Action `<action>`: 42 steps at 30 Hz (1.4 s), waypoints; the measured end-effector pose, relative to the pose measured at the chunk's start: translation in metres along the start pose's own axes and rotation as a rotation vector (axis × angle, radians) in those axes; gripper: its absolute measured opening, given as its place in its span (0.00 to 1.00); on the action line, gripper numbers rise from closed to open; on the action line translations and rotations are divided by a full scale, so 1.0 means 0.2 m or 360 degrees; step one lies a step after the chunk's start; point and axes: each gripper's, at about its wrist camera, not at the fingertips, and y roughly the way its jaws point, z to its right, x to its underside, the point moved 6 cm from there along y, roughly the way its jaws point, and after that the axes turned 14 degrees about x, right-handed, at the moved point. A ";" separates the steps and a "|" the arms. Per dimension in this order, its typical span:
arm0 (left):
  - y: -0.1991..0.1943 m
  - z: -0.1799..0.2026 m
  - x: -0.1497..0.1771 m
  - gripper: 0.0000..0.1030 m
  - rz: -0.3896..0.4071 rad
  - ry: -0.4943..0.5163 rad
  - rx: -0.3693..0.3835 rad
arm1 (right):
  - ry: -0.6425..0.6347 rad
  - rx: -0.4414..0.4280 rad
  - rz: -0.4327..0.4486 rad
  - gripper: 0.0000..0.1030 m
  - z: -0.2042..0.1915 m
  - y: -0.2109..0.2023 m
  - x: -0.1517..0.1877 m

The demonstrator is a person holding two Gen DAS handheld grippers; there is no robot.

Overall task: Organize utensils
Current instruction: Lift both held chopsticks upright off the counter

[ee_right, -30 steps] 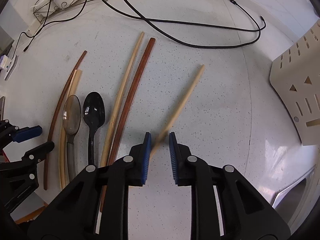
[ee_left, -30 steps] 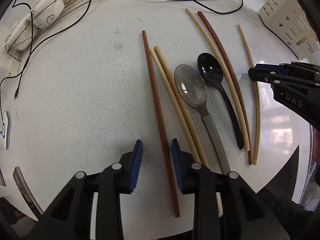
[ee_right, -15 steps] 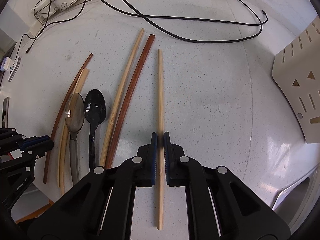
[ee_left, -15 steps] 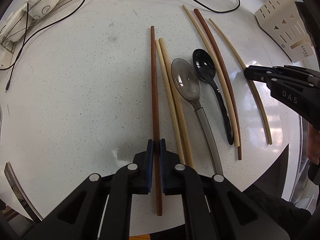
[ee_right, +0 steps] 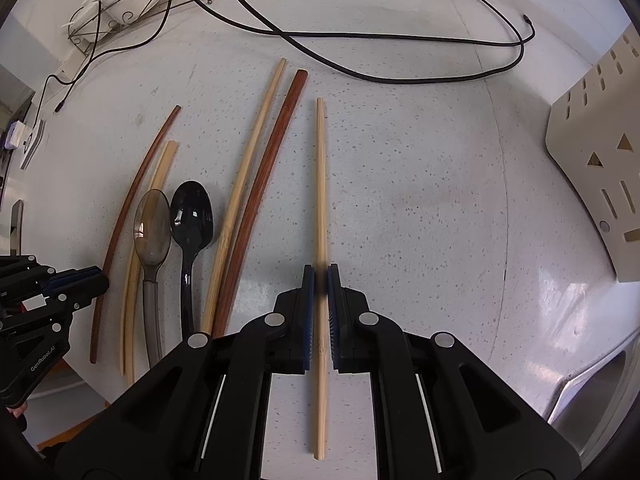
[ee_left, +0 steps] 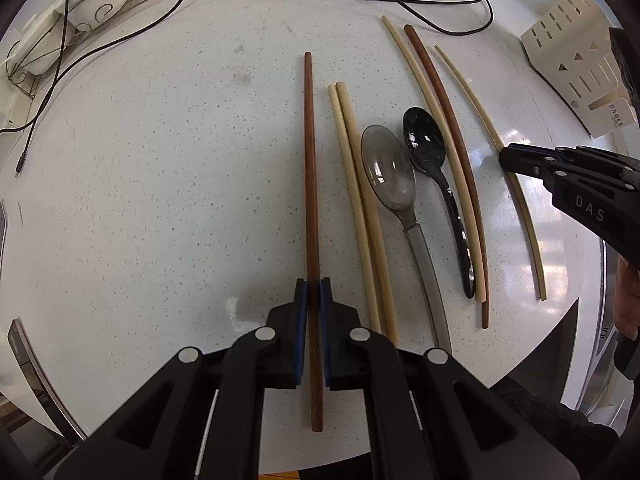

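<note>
My left gripper (ee_left: 314,296) is shut on a dark brown chopstick (ee_left: 310,168) that runs straight away from me over the white speckled counter. My right gripper (ee_right: 320,280) is shut on a pale bamboo chopstick (ee_right: 320,184). Between the two lie a pair of pale chopsticks (ee_left: 352,168), a grey translucent spoon (ee_left: 390,176), a black spoon (ee_left: 426,144), and another pale and brown chopstick (ee_left: 448,120) side by side. In the left wrist view the right gripper (ee_left: 506,158) pinches its pale chopstick (ee_left: 476,96) at the far right. In the right wrist view the left gripper (ee_right: 98,280) shows at the far left.
A cream utensil holder with slots (ee_left: 576,76) stands at the back right. A wire rack with white dishes (ee_left: 80,4) sits at the back left. Black cables (ee_right: 360,40) trail across the back of the counter. The counter's front edge (ee_left: 560,320) curves close on the right.
Both grippers closed from open onto their chopsticks a second ago. The brown and the pale chopstick each swung from a slant to straight ahead. Little has shifted in the last half second.
</note>
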 end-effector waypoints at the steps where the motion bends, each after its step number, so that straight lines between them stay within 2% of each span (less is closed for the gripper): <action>1: 0.00 0.00 0.00 0.06 -0.0008 0.0004 -0.0004 | 0.0001 -0.0001 0.0000 0.06 0.00 0.00 0.00; 7: 0.01 -0.06 -0.04 0.07 -0.0030 -0.0044 -0.0011 | 0.0005 -0.0014 -0.0001 0.06 0.01 -0.01 0.01; 11: 0.01 -0.05 -0.08 0.19 -0.0031 -0.0032 -0.0045 | 0.0002 -0.0026 -0.0001 0.06 0.02 0.00 0.01; 25: 0.02 0.01 -0.14 0.19 -0.0037 -0.0014 -0.0092 | 0.0016 -0.0049 0.0000 0.06 0.04 -0.01 0.03; 32: 0.05 0.09 -0.20 0.19 -0.0063 0.0053 -0.0150 | 0.0015 -0.0049 0.0002 0.06 0.04 -0.02 0.03; 37: 0.06 0.11 -0.20 0.08 -0.0086 0.0089 -0.0169 | -0.0011 -0.0040 0.0004 0.06 0.03 -0.02 0.03; 42: 0.05 0.11 -0.18 0.06 -0.0061 0.0084 -0.0146 | 0.0049 -0.0126 -0.0008 0.06 0.06 -0.01 0.03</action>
